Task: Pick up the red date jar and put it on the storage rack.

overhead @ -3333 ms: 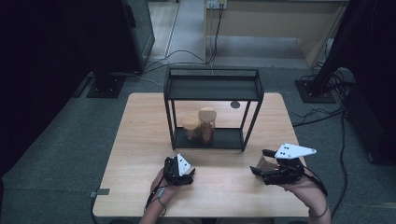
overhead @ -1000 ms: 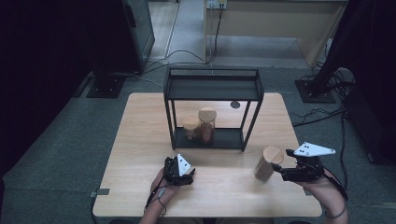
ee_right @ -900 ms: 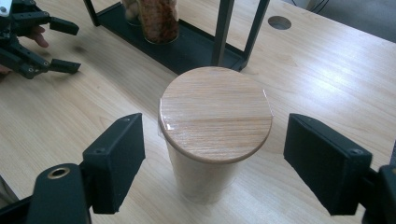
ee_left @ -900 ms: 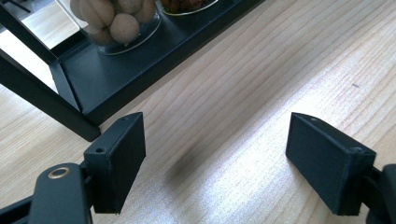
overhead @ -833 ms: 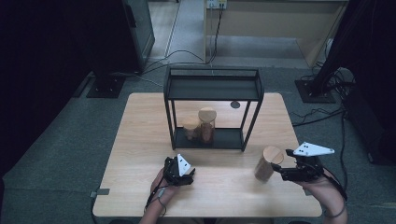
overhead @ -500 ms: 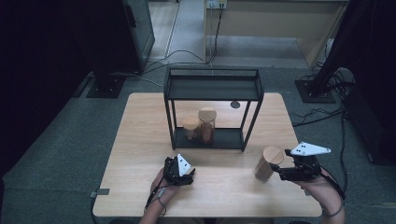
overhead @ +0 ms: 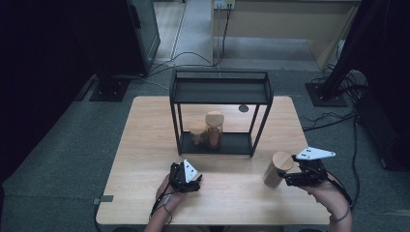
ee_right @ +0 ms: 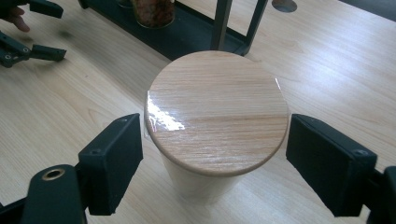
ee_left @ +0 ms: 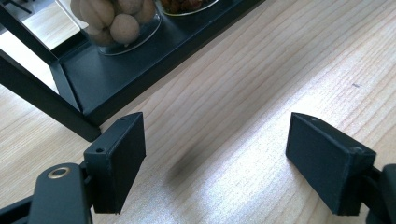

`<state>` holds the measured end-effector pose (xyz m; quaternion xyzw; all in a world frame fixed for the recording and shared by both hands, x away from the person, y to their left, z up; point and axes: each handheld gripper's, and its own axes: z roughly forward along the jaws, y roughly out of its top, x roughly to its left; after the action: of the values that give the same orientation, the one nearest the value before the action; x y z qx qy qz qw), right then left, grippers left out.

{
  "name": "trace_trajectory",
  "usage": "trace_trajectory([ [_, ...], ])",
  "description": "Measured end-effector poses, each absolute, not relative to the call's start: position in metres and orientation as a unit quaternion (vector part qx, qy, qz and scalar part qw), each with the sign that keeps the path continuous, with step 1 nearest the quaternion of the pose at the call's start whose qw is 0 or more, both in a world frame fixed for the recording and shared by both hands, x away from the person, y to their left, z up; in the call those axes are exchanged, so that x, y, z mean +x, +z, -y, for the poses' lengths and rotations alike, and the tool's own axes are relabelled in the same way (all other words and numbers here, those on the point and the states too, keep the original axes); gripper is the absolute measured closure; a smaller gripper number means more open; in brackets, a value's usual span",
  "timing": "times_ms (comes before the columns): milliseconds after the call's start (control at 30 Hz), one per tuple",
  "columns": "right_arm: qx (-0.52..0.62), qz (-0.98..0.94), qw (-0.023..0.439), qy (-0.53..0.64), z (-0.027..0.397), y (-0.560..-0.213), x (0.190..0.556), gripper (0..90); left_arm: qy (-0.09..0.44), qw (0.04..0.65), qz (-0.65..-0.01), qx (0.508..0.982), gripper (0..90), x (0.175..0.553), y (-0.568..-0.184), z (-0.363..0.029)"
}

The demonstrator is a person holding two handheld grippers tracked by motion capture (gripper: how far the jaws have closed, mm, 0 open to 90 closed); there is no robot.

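Right gripper (ee_right: 212,154) spread wide, one jaw either side of the jar (ee_right: 215,126), not yet pressing on it, a sliver of gap visible at each side in the right gripper view. Jar upright on the table (overhead: 145,125), in front of the rack (overhead: 220,113) and off its right front leg, wooden lid (overhead: 282,161) on top. Best closed lower down on the glass body rather than on the lid rim, since a lid may lift off or slip; squeezed evenly, kept level, then raised straight up before any swing toward the rack. Worth watching the right front leg of the rack on the way in, and the two jars (overhead: 207,131) already standing on the lower shelf, left of centre, touching or nearly so. Free space on that shelf looks to lie to their right. Left gripper (ee_left: 215,154) also released, jaws wide with nothing between them, resting low on the table just in front of the rack's left front corner, well apart from the jar
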<state>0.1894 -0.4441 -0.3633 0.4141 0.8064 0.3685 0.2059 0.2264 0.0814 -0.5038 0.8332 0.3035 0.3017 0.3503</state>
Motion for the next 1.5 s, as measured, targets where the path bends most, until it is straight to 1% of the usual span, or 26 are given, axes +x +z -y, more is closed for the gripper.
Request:
trace_trajectory([
  [1267, 0.415, -0.821, 0.178, 0.348, 0.432, -0.382, 0.216, 18.2, 0.303, 0.350, -0.303, 0.833, 20.0, 0.226, -0.504, -0.081],
  [1400, 0.416, -0.821, 0.177, 0.348, 0.432, -0.383, 0.217, 19.2, 0.303, 0.350, -0.303, 0.833, 20.0, 0.226, -0.504, -0.081],
  [1500, 0.418, -0.819, 0.176, 0.350, 0.434, -0.383, 0.218, 22.0, 0.303, 0.350, -0.303, 0.833, 20.0, 0.226, -0.504, -0.081],
])
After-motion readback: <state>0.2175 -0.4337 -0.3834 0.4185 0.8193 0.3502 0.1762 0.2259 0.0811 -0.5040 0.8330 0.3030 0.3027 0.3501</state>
